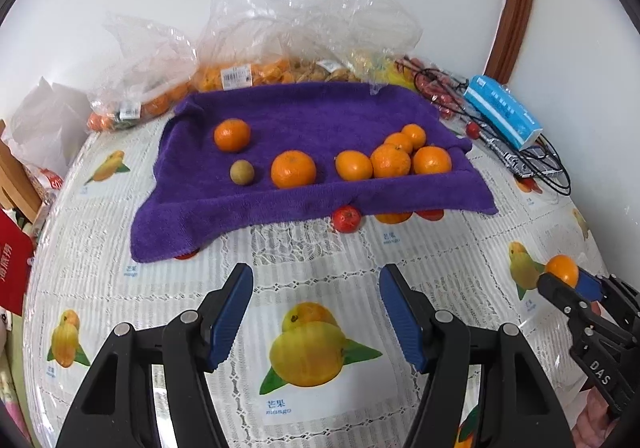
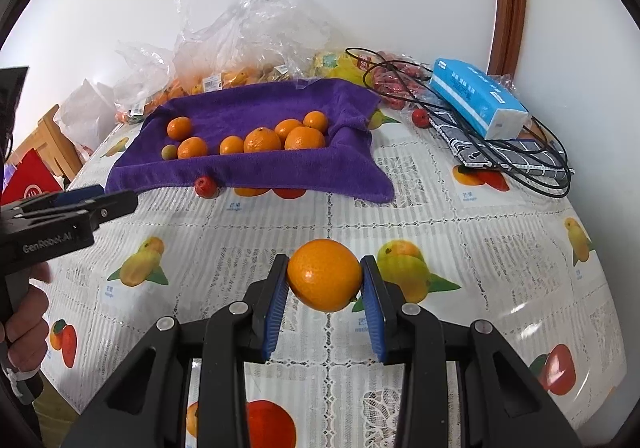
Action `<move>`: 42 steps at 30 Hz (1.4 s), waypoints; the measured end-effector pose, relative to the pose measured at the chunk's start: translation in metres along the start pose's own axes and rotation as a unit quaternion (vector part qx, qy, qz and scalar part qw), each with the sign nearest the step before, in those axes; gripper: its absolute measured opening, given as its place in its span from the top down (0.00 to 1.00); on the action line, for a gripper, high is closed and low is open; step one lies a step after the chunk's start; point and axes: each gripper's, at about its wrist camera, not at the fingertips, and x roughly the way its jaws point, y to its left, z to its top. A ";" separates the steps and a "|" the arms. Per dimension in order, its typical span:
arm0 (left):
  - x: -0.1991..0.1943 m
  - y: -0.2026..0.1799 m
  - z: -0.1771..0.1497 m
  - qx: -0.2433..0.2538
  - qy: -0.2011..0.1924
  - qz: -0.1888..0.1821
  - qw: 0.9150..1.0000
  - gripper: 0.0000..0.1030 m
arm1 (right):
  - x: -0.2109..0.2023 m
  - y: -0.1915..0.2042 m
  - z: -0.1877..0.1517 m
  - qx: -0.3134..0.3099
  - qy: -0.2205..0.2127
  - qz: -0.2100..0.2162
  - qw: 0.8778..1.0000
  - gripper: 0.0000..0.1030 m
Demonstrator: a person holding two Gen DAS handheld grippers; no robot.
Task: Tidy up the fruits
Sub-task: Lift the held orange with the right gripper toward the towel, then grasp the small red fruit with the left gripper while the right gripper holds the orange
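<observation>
A purple towel (image 1: 320, 111) (image 2: 256, 107) lies on the table with several oranges (image 1: 293, 169) (image 2: 262, 139) and one small brownish-green fruit (image 1: 242, 172) (image 2: 169, 151) on it. A small red fruit (image 1: 346, 218) (image 2: 206, 186) sits on the tablecloth at the towel's front edge. My right gripper (image 2: 325, 275) (image 1: 568, 282) is shut on an orange (image 2: 325, 275) (image 1: 562, 268), held above the tablecloth in front of the towel. My left gripper (image 1: 316, 284) (image 2: 116, 199) is open and empty, in front of the towel.
Clear plastic bags of oranges (image 1: 240, 75) (image 2: 224, 79) lie behind the towel. A blue tissue box (image 1: 504, 109) (image 2: 476, 95), black cables (image 1: 540, 163) (image 2: 520, 163) and red packets sit at the back right. The tablecloth (image 1: 312, 352) has printed fruit pictures. A red bag (image 1: 14, 268) is at left.
</observation>
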 end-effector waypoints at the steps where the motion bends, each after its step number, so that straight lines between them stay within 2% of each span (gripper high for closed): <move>1: 0.004 0.000 0.000 0.000 0.004 -0.001 1.000 0.38 | 0.000 -0.001 0.000 0.000 -0.001 -0.001 1.000 0.66; 12: 0.042 -0.007 0.000 -0.016 0.027 -0.008 0.999 0.38 | 0.017 -0.019 0.003 0.016 0.007 -0.008 1.000 0.66; 22: 0.074 -0.017 0.010 -0.027 0.025 -0.017 0.999 0.40 | 0.040 -0.035 0.003 0.020 0.023 -0.007 1.000 0.66; 25: 0.083 -0.019 0.014 -0.027 0.025 -0.017 0.999 0.42 | 0.044 -0.038 0.002 0.017 0.025 -0.009 0.999 0.66; 27: 0.085 -0.021 0.018 -0.022 0.015 -0.010 1.000 0.49 | 0.048 -0.039 0.002 0.014 0.026 -0.011 1.000 0.66; 29: 0.088 -0.022 0.021 -0.024 0.011 -0.005 1.000 0.52 | 0.052 -0.041 0.003 0.011 0.029 -0.009 0.999 0.66; 34: 0.090 -0.021 0.024 -0.035 0.002 -0.008 0.999 0.66 | 0.058 -0.040 0.007 0.001 0.030 -0.009 1.000 0.66; 36: 0.091 -0.021 0.025 -0.036 0.001 -0.006 0.999 0.75 | 0.060 -0.039 0.008 -0.001 0.030 -0.006 1.000 0.66; 42: 0.091 -0.018 0.028 -0.039 0.009 -0.014 0.999 0.76 | 0.063 -0.033 0.007 -0.010 0.037 -0.006 0.999 0.66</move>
